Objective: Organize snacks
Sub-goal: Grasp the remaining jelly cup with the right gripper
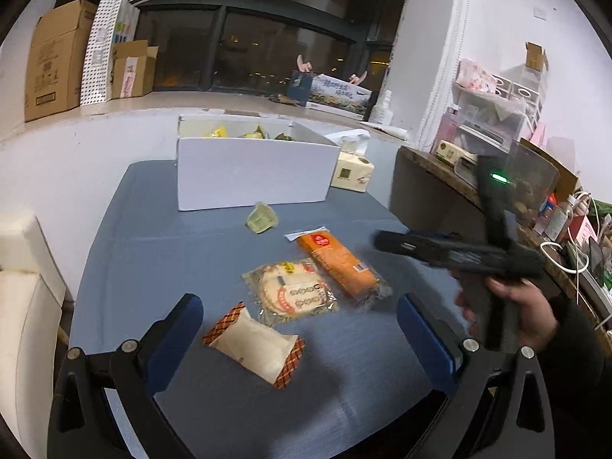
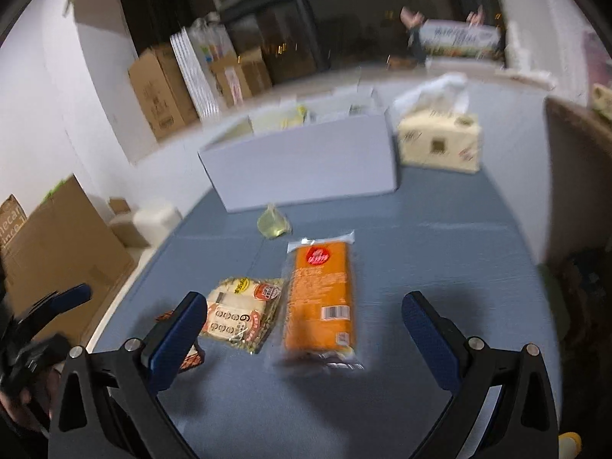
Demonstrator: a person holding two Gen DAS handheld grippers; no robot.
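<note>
Several snacks lie on the blue table [image 1: 153,252]: a cream packet with checked ends [image 1: 254,346], a round cracker pack [image 1: 292,290], an orange packet [image 1: 336,264] and a small green jelly cup [image 1: 262,220]. My left gripper [image 1: 302,338] is open and empty, just above the cream packet. My right gripper [image 2: 306,334] is open and empty, over the near end of the orange packet [image 2: 319,298], with the cracker pack [image 2: 241,311] at its left finger. The white box [image 1: 252,176] at the far side holds several snacks.
A tissue box [image 2: 440,141] stands right of the white box [image 2: 302,160]. A wooden shelf [image 1: 432,168] with clutter borders the table on the right. Cardboard boxes [image 1: 57,61] line the window ledge. The right hand-held gripper body [image 1: 459,254] shows in the left wrist view.
</note>
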